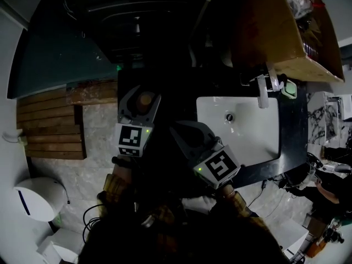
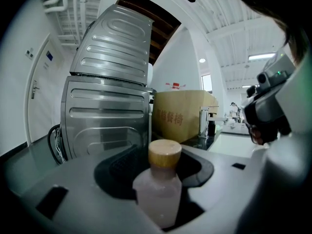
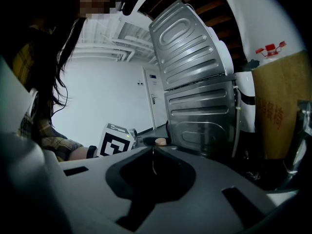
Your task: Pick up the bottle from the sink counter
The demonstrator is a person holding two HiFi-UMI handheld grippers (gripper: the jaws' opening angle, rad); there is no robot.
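Closest to the lens in the left gripper view stood the bottle [image 2: 158, 191], a small frosted plastic flask with a pale wooden cap [image 2: 165, 152], upright between the jaws of the left gripper [image 1: 142, 104]. The jaws were closed onto its body below the shoulder and carried it off the table [image 1: 290, 130], held up in front of the person and left of the sink [image 1: 242, 126].

It looked light and fairly stiff, though thin plastic walls would probably give under a hard squeeze. The smooth sides seemed liable to slip, so the flat body under the shoulder seemed the best place to grip it, as it was gripped here, and not the cap, which might turn or come loose.

The right gripper [image 3: 152, 155] held nothing, its jaws pressed together with only a thin seam between them.

Beyond the bottle rose a ribbed metal appliance [image 2: 109, 106], with a cardboard box [image 2: 183, 113] and a faucet [image 2: 203, 121] near the sink. From the head view, a slatted wooden mat [image 1: 49, 128] lay on the floor at the left. Nothing stood close against the bottle, and the right gripper beside it was the only near neighbour.
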